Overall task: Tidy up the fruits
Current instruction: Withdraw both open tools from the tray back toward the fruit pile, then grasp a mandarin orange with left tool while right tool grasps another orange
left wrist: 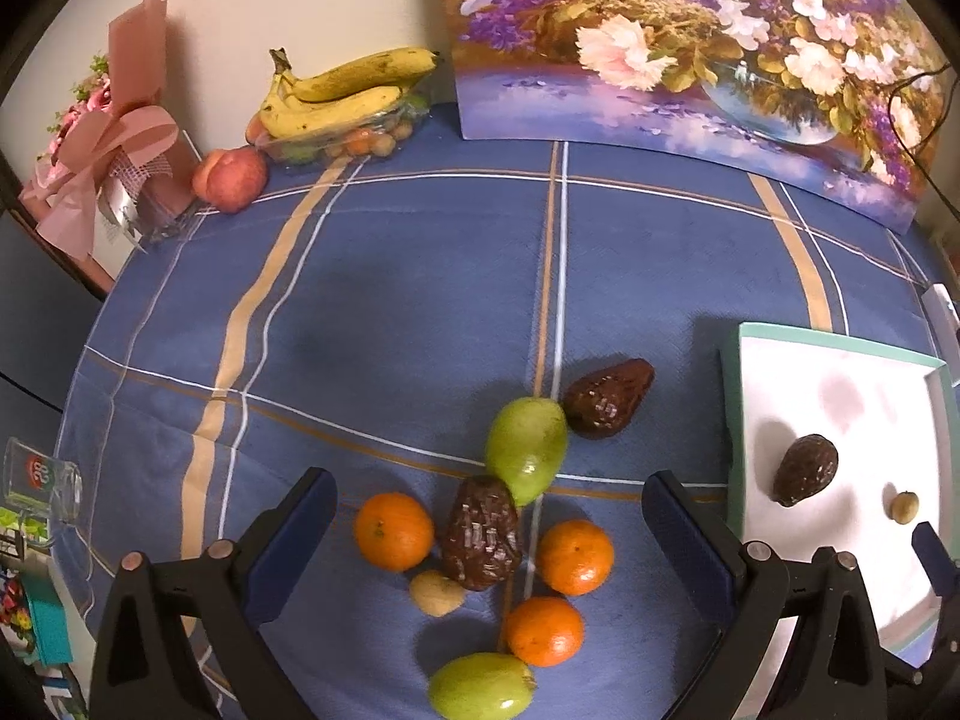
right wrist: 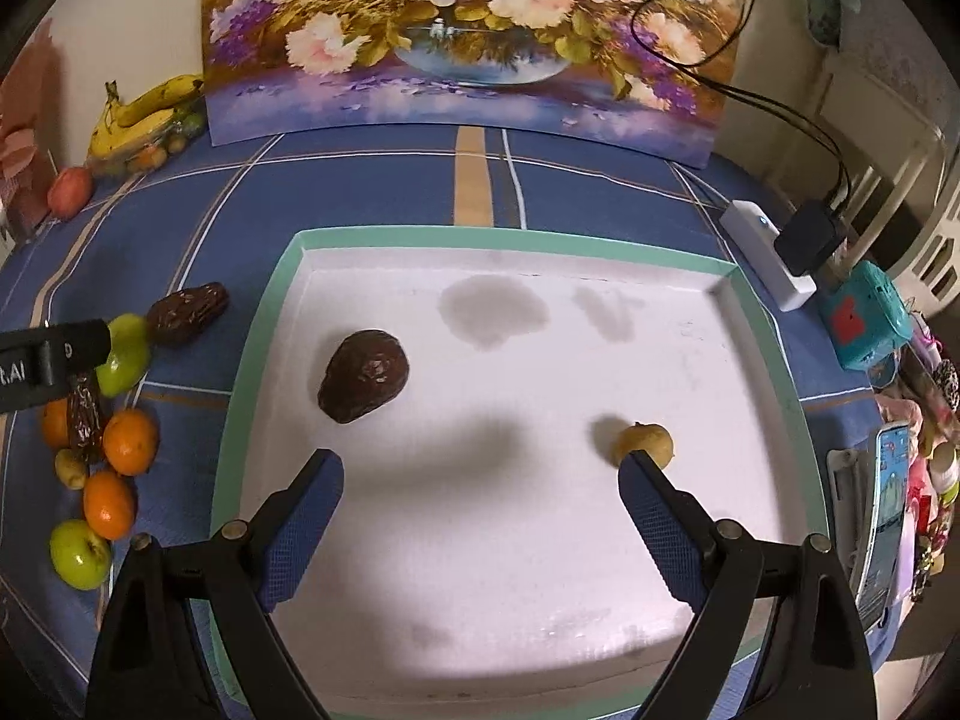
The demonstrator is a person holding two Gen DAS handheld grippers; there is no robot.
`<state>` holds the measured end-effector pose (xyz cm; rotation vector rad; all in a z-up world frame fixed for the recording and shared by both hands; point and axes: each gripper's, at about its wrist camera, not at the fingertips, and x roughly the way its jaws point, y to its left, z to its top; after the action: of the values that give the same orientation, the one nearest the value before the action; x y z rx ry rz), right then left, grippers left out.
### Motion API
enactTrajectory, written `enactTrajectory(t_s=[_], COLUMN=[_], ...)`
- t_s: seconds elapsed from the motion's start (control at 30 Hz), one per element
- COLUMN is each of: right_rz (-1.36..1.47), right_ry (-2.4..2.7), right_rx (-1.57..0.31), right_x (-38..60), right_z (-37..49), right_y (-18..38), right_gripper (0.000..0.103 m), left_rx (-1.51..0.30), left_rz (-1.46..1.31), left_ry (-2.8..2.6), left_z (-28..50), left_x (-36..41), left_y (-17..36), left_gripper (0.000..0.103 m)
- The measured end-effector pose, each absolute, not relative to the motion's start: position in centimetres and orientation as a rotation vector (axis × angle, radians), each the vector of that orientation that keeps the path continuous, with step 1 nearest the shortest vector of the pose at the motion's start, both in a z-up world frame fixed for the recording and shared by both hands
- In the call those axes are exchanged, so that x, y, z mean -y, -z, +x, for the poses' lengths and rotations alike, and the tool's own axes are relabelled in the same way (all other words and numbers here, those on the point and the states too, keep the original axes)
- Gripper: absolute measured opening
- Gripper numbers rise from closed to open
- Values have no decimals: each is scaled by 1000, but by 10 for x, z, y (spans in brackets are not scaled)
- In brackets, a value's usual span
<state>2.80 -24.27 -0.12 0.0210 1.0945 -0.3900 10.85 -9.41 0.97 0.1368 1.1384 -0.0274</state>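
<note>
In the left wrist view my left gripper [left wrist: 489, 510] is open above a pile of fruit on the blue cloth: a brown date [left wrist: 480, 534] between its fingers, three oranges [left wrist: 393, 531], two green fruits [left wrist: 527, 450], a small yellow fruit [left wrist: 437, 593] and a second date [left wrist: 607, 399]. In the right wrist view my right gripper [right wrist: 480, 486] is open and empty over the white tray [right wrist: 264, 324], which holds a brown date [right wrist: 365, 375] and a small yellow fruit [right wrist: 645, 441] by the right fingertip. The tray also shows in the left wrist view [left wrist: 735, 396].
A flower painting [left wrist: 690, 48] leans on the back wall. Bananas on a fruit bowl [left wrist: 342, 96], a peach [left wrist: 229, 178] and a pink gift box [left wrist: 114, 138] stand at the back left. A power strip with charger [right wrist: 774, 252] and clutter lie right of the tray.
</note>
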Motion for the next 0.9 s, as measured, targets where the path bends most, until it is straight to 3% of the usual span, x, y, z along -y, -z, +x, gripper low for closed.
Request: enactTrajectory(t_s=[0.9], right_rz=[69], right_ry=[132], right_rx=[-906], right_x=[151], right_z=[53], right_y=[-33], right_gripper=[93], left_rx=[-1000], left_rz=[-192], left_ry=[23], left_z=[109], left_x=[-46], left_y=[-28], left_gripper=[103])
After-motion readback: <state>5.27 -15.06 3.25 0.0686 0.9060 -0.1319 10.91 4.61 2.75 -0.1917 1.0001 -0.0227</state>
